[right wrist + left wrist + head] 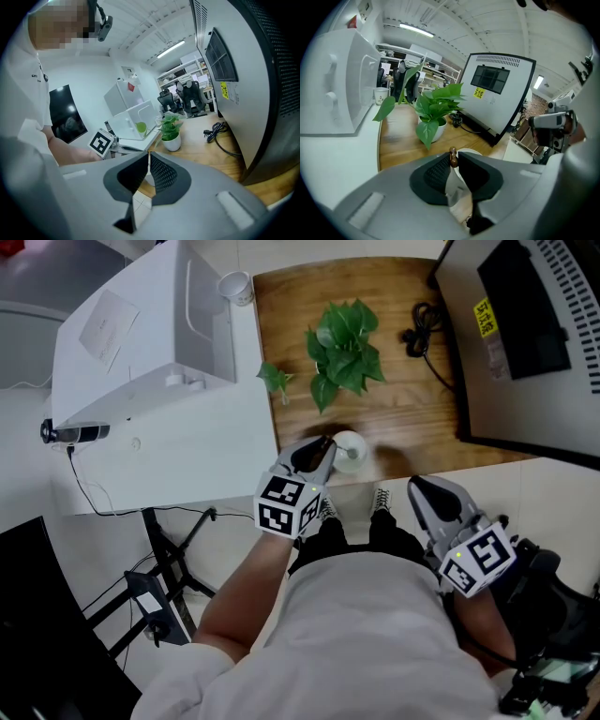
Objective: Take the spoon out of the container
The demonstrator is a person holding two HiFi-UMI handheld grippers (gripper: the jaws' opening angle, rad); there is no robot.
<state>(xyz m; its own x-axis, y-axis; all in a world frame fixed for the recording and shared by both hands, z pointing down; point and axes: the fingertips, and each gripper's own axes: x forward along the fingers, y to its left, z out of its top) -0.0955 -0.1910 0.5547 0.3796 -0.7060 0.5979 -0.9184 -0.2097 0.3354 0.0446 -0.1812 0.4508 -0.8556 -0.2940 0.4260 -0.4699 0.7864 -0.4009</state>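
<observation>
One spoon (452,156), handle roughly upright, knob-end up, between left claw (454,162) tips

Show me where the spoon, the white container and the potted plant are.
spoon (453,157): left gripper view, its brown handle end.
white container (360,439): head view, its rim.
potted plant (436,101): left gripper view, its leaves.

Potted plant (342,348): on the table (412,418), mid-board.
Container (362,441): on the table, before the plant, at the near edge.
Spoon (453,157): in the container, handle end between the left gripper's (326,448) jaws.
Cable (422,329): right of the plant.
Monitor (525,334): right of the plant, beyond the cable.
Large box (141,343): left of the plant.
Cup (236,287): left-rear of the plant, beside the box.
Right gripper (419,488): before and right of the plant, off the table's edge.
</observation>
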